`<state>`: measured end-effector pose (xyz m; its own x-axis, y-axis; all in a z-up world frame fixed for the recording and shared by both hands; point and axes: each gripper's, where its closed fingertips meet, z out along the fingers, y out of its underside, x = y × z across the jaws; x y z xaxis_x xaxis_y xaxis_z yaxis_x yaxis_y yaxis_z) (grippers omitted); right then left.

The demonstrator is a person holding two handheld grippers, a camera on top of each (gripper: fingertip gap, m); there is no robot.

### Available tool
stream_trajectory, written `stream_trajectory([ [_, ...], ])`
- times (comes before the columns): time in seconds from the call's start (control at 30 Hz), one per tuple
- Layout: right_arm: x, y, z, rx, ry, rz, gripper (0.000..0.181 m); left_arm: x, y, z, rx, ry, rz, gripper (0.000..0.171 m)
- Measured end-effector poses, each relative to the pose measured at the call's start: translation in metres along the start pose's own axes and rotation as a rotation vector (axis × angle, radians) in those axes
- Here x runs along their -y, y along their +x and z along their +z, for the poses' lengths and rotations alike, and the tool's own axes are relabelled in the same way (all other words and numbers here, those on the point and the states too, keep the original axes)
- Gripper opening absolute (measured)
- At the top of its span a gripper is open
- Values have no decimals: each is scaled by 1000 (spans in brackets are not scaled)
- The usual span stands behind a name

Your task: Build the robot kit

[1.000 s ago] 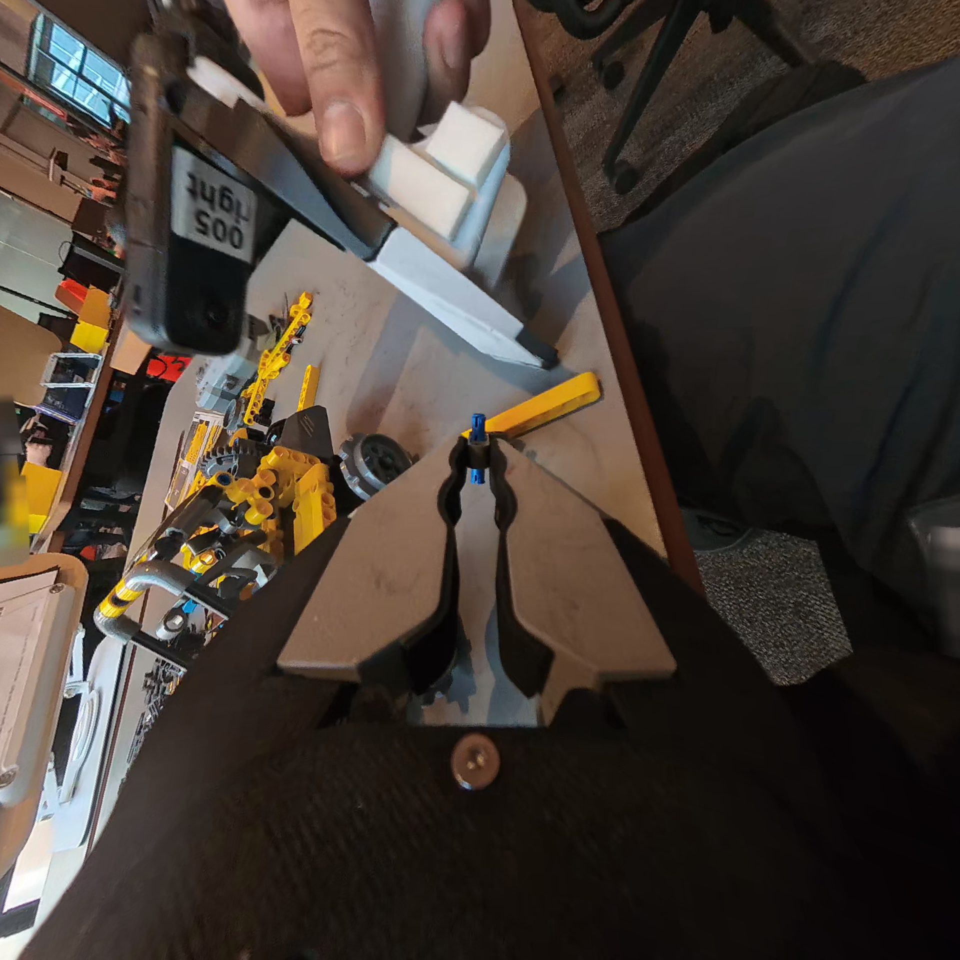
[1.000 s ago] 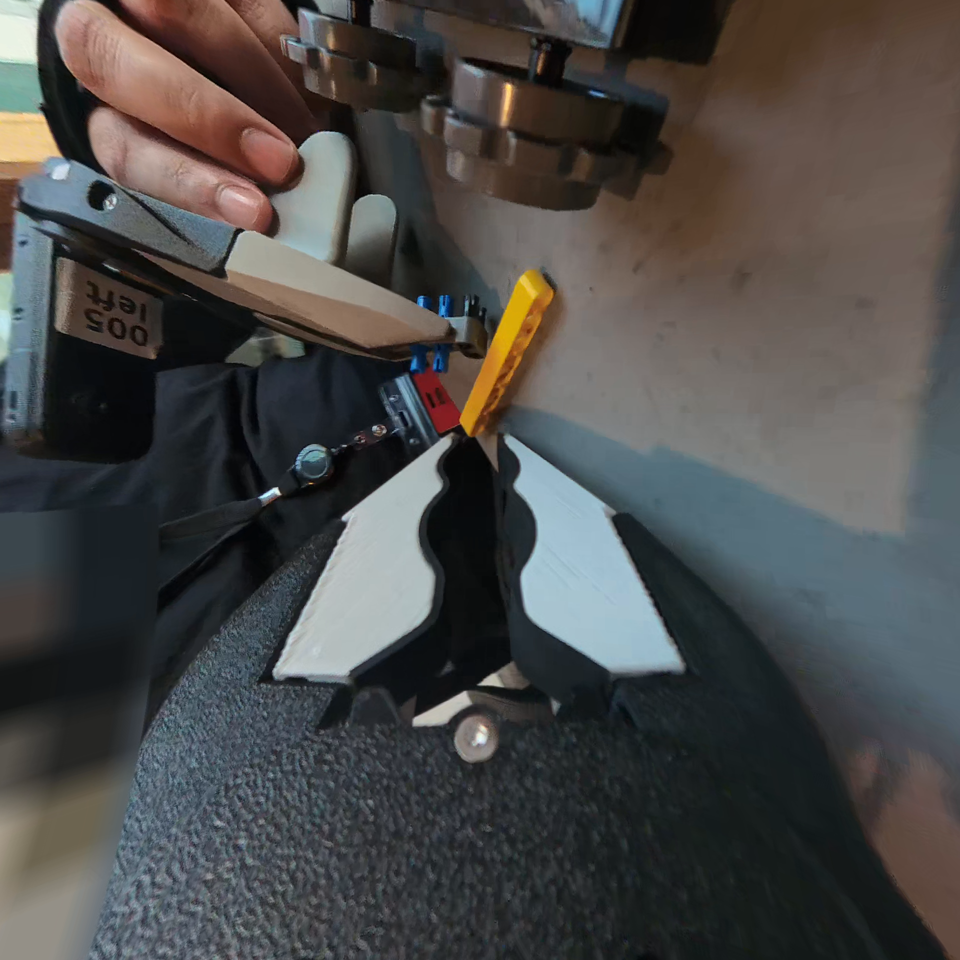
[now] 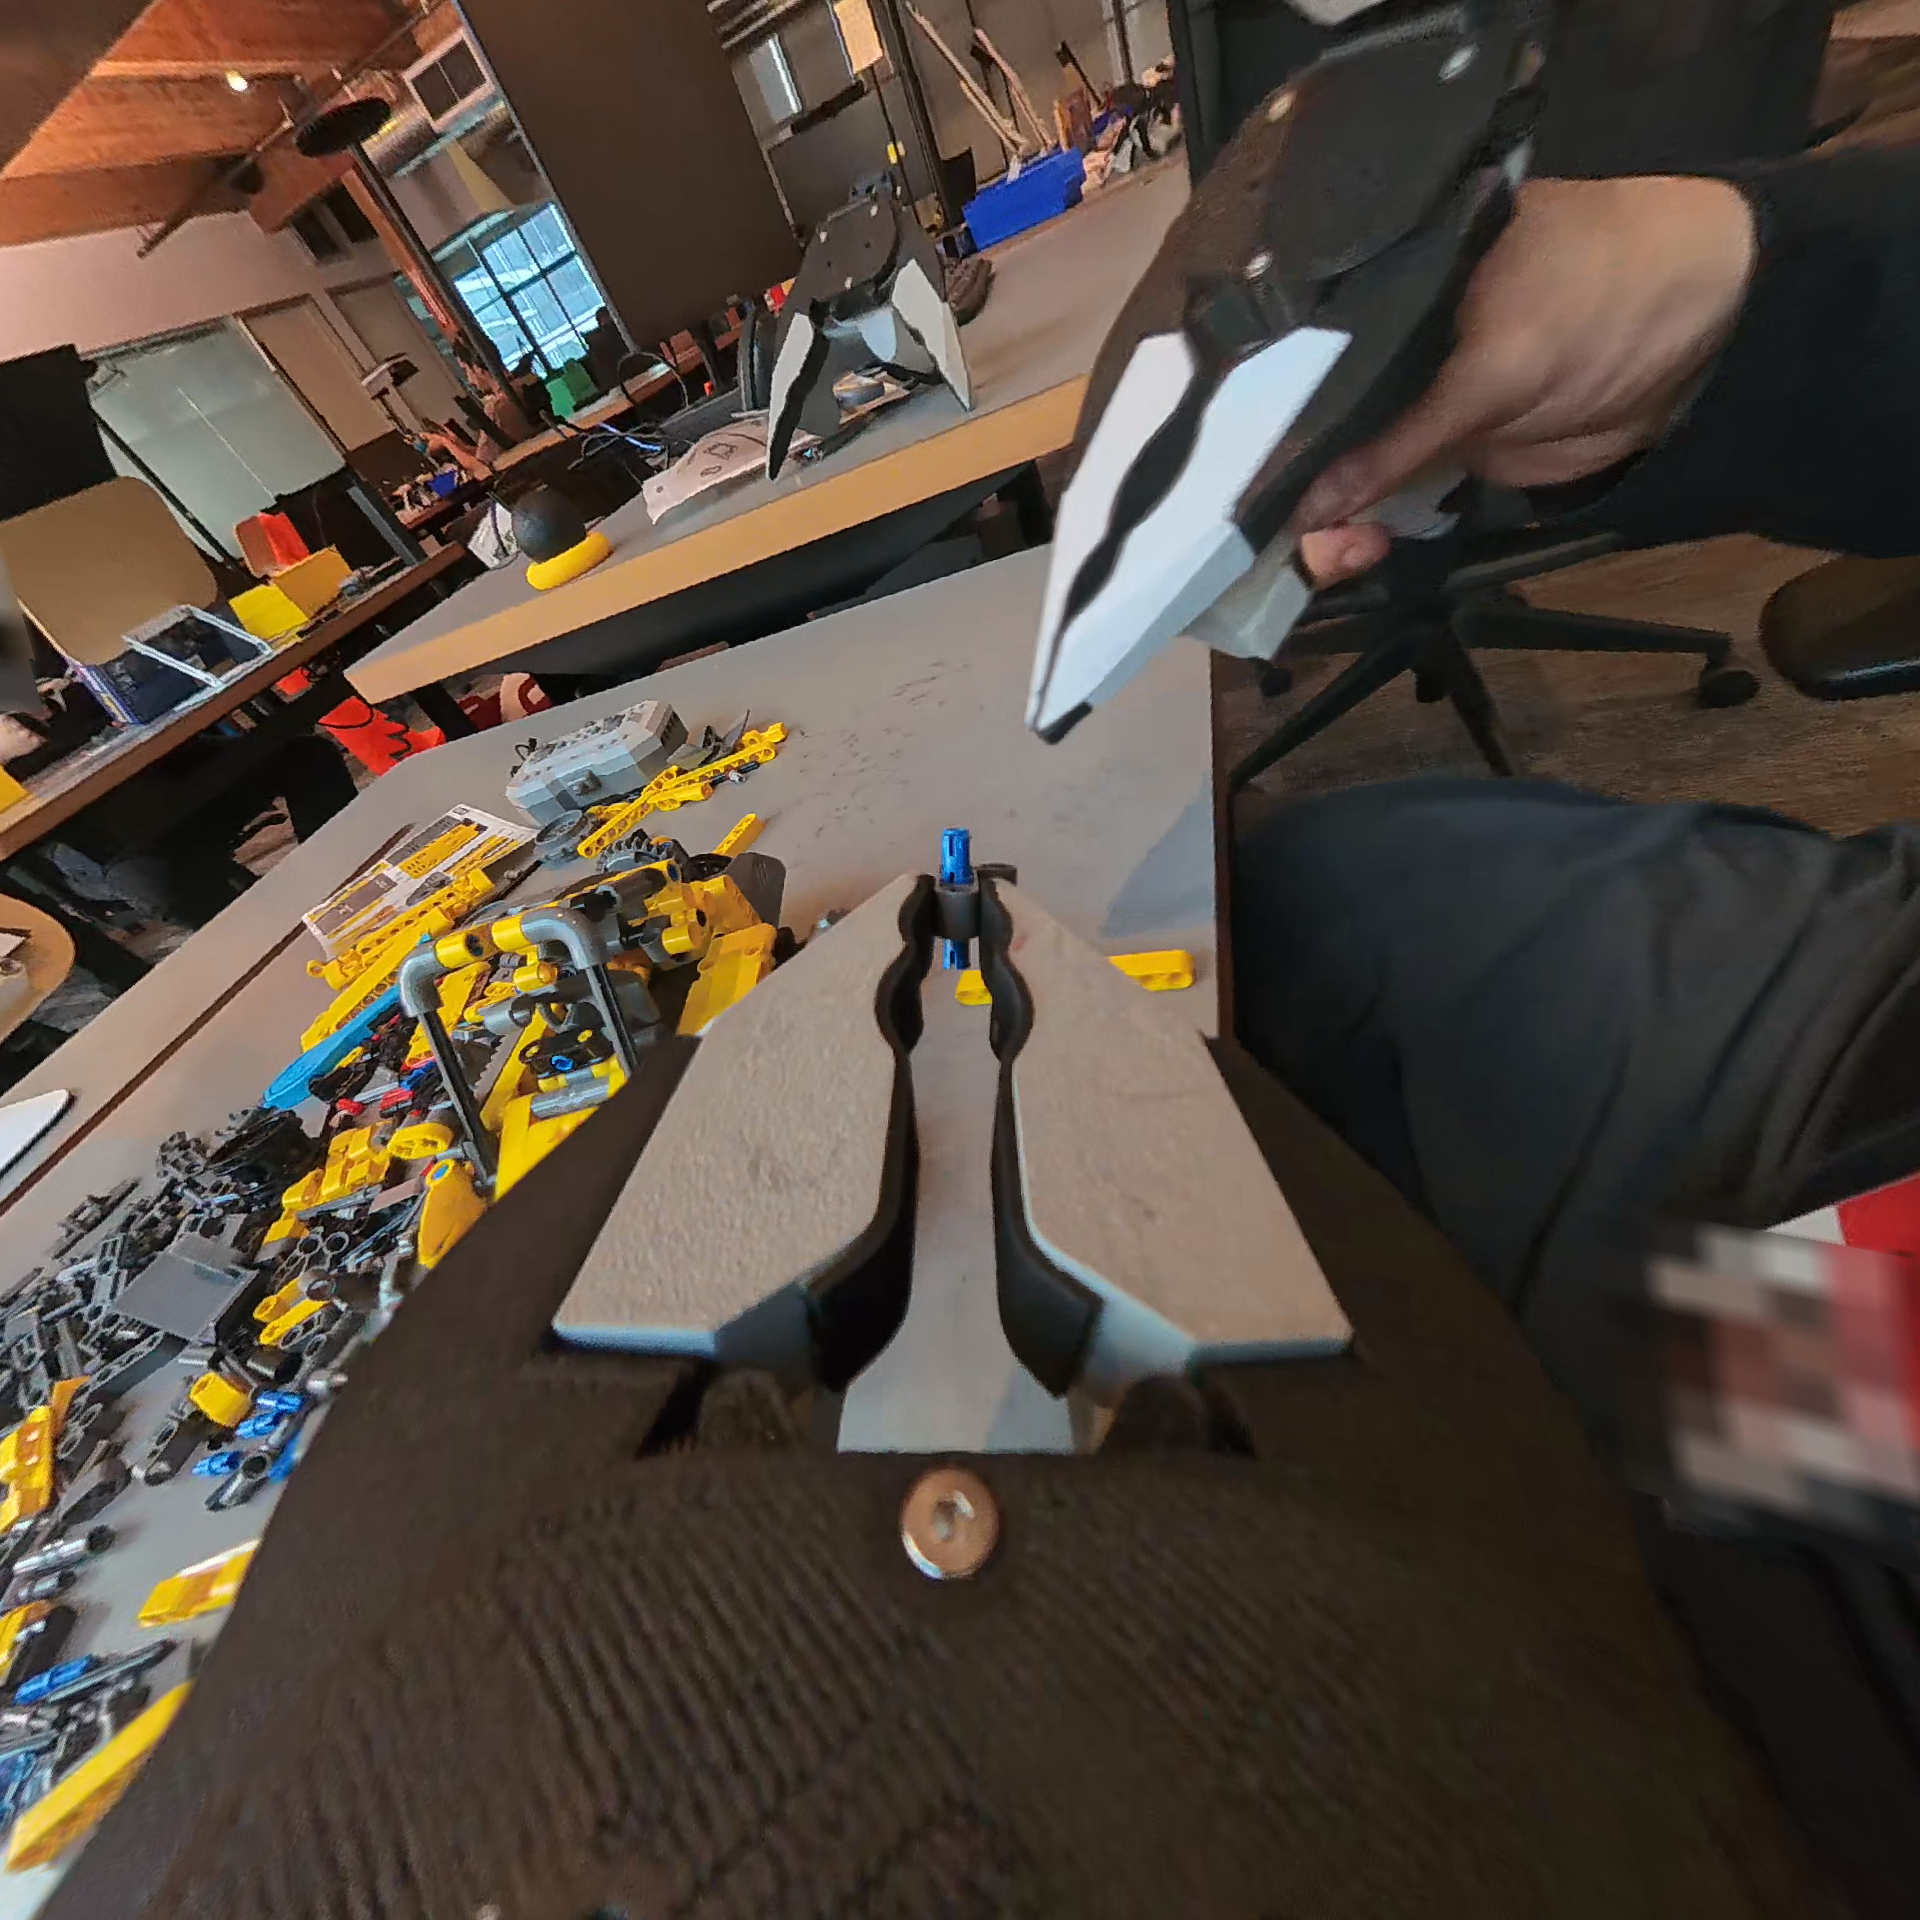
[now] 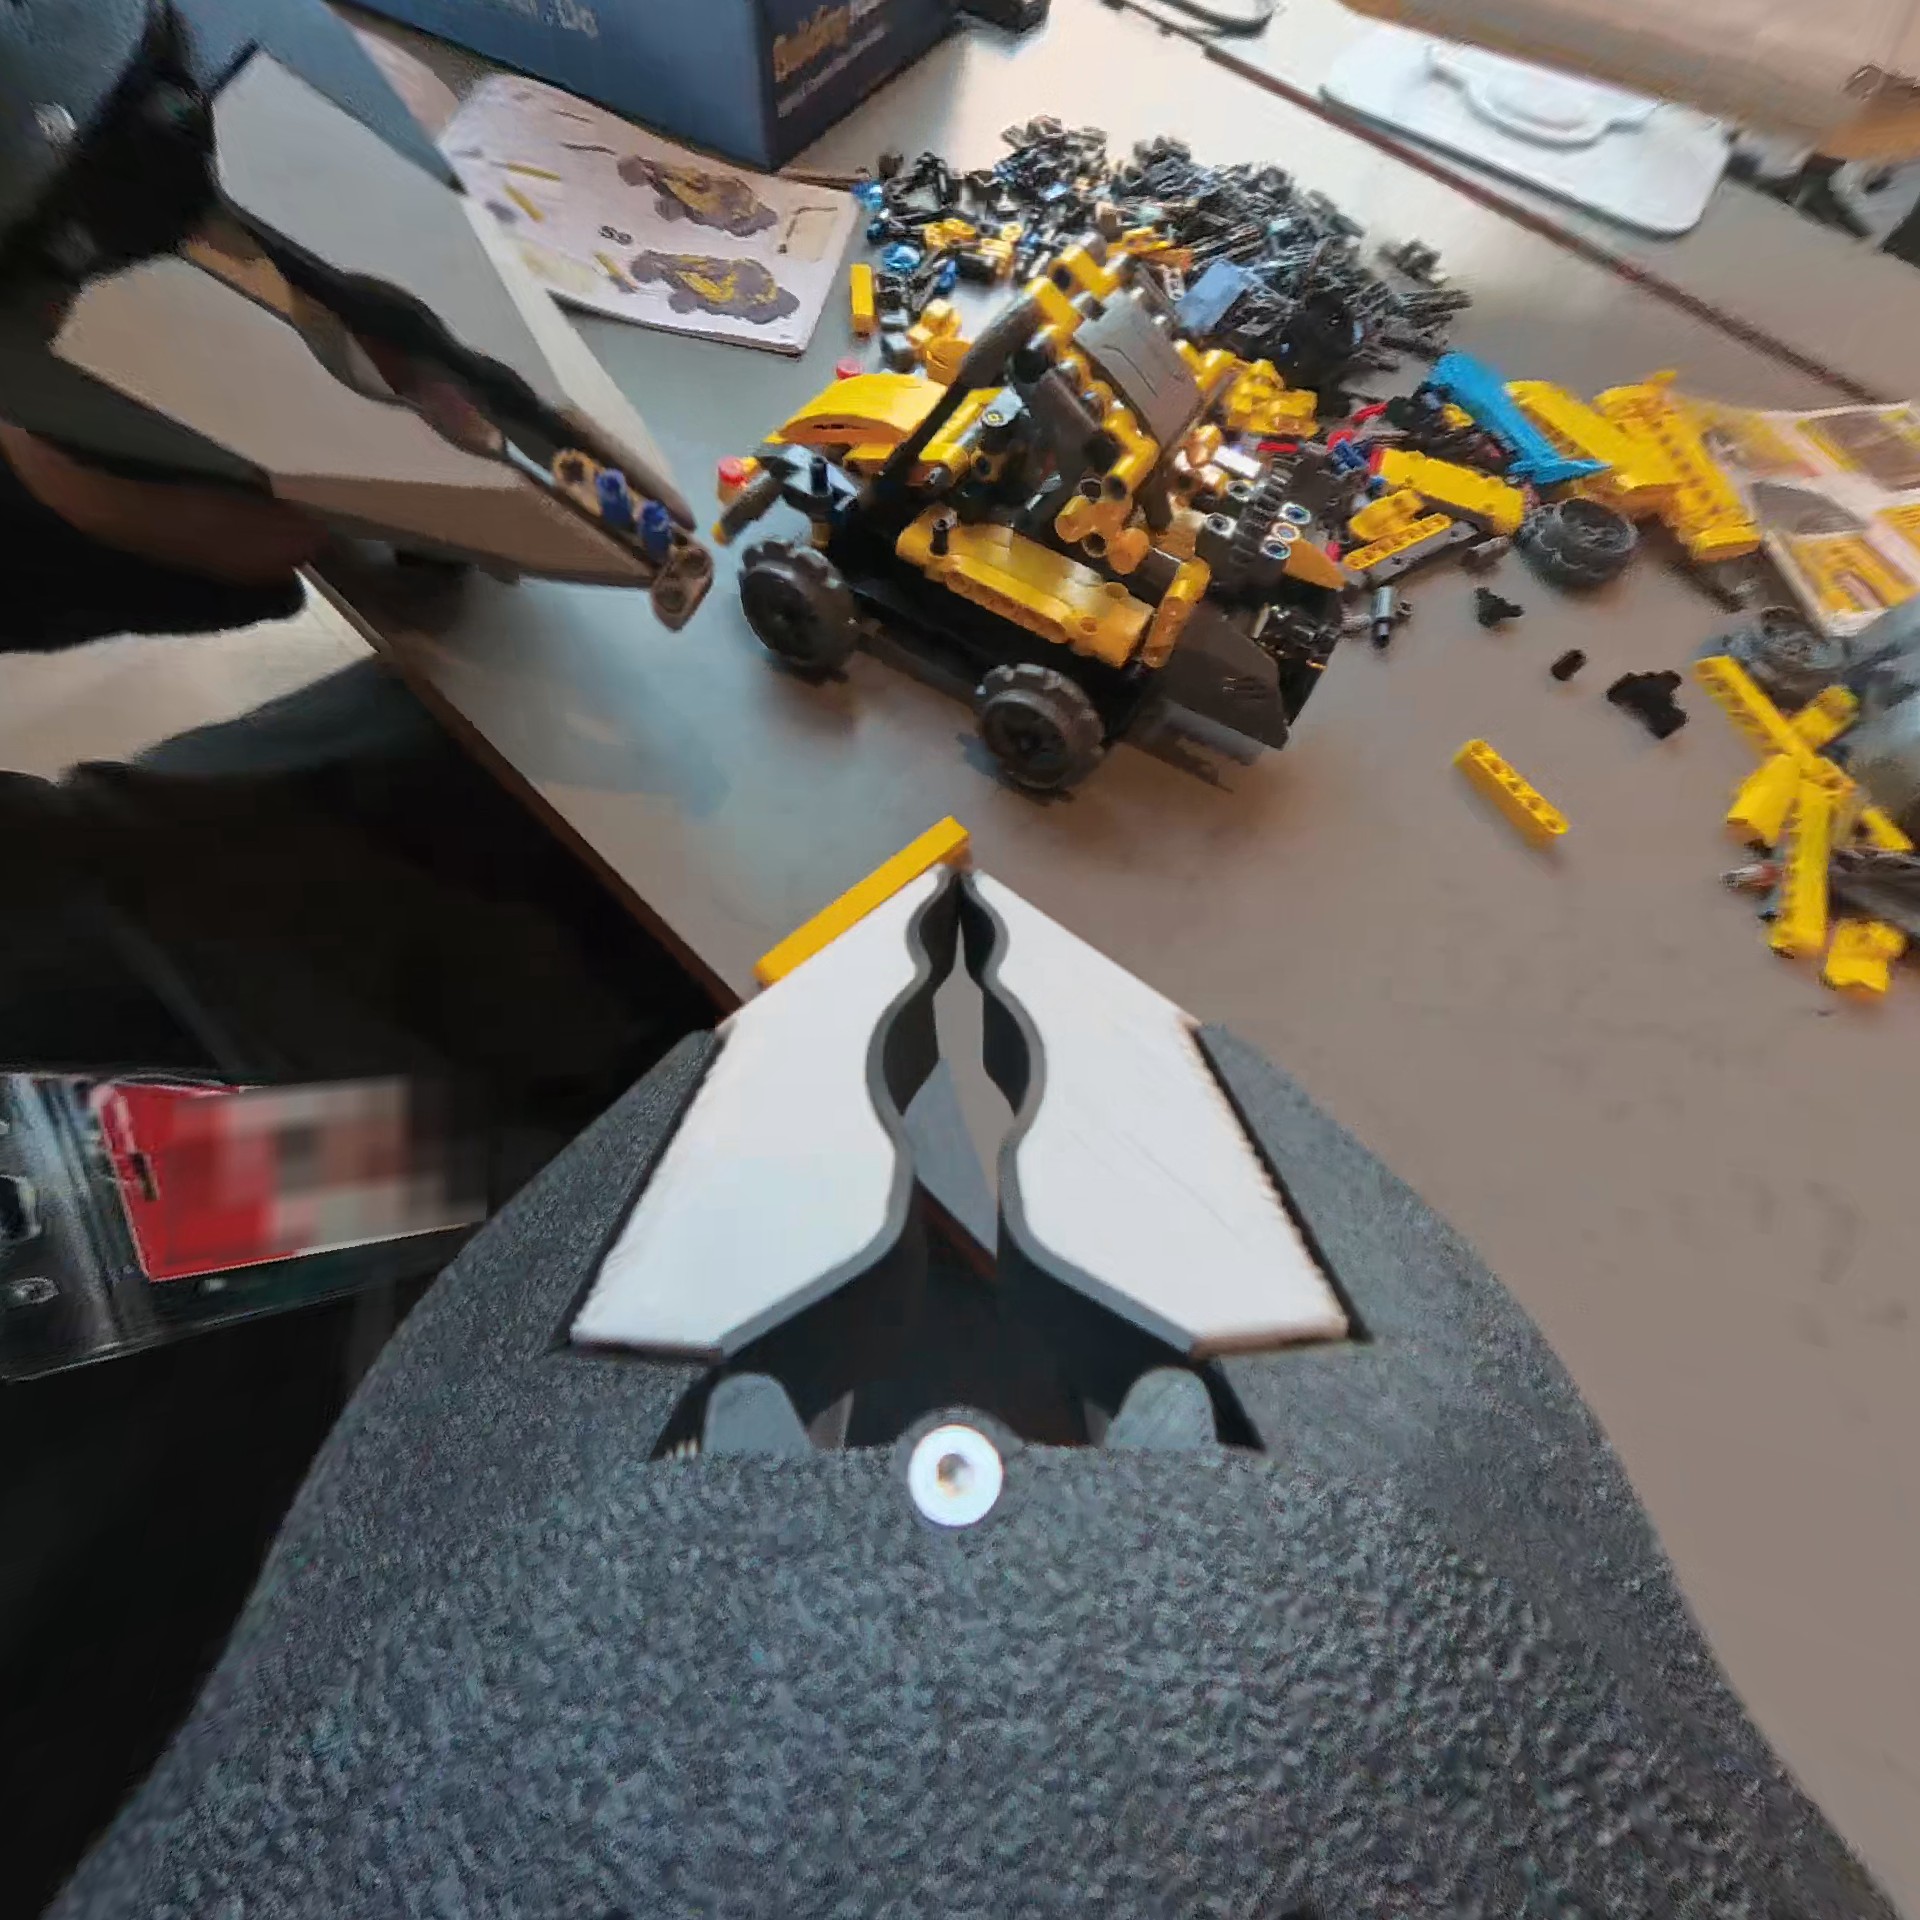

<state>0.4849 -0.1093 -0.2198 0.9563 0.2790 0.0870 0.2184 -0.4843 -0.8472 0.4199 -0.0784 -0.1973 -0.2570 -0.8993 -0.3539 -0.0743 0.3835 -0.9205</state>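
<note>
surface: grey table (image 4: 1351, 1091) | landmark: yellow-and-black wheeled model (image 4: 1029, 561) standing on it | behind model: heap of small black parts (image 4: 1247, 229) | left-behind: open instruction booklet (image 4: 665, 239), blue box (image 4: 727, 62) | right: loose yellow beams (image 4: 1797, 821), spare wheel (image 4: 1579, 540) | front-right: single yellow beam (image 4: 1512, 792)

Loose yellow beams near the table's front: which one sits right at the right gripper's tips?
The yellow beam at the table edge, partly hidden behind the right gripper. The other loose beam lies apart on open table, right of the model vehicle.
</note>
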Motion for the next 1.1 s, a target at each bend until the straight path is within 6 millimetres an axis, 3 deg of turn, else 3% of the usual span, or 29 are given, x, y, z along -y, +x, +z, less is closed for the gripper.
stream_trajectory([
  [0.13, 19, 32, 4, -126, 22, 40, 0, 5, 2, -9, 8, 30, -44, 5],
  [0.2, 36, 28, 7, -40, 81, 125, 5, 8, 4, -14, 5, 50, -70, 5],
  [0.23, 39, 30, 9, 0, 89, 156, 32, 12, 6, -18, -10, 71, -94, 5],
  [0.33, 44, 41, 14, -73, 80, 58, 56, 19, 10, -27, -18, 111, -147, 5],
  [0.4, 51, 37, 17, -87, 97, -7, 46, 20, 11, -31, 0, 101, -145, 5],
  [0.53, 59, 11, 23, 29, 146, 29, 0, 31, 10, -41, 50, 104, -130, 5],
  [0.6, 58, -2, 23, 105, 127, 59, 0, 32, 14, -44, 52, 96, -138, 5],
  [0.73, 39, 12, 29, 17, 30, 113, 3, 26, 33, -49, -11, 97, -213, 5],
  [0.83, 24, 9, 35, 26, -45, 106, 45, 15, 47, -53, -45, 91, -286, 5],
  [0.93, 25, 17, 37, -51, -18, 47, 52, 4, 47, -54, 20, 53, -207, 5],
  [1.0, 25, 13, 37, -37, -17, 19, 82, 3, 43, -56, 55, 43, -185, 5],
  [1.07, 29, 28, 38, -138, 9, 74, 96, 5, 40, -58, 65, 59, -207, 5],
  [1.1, 29, 36, 40, -189, 20, 106, 89, 4, 38, -58, 63, 66, -219, 5],
])
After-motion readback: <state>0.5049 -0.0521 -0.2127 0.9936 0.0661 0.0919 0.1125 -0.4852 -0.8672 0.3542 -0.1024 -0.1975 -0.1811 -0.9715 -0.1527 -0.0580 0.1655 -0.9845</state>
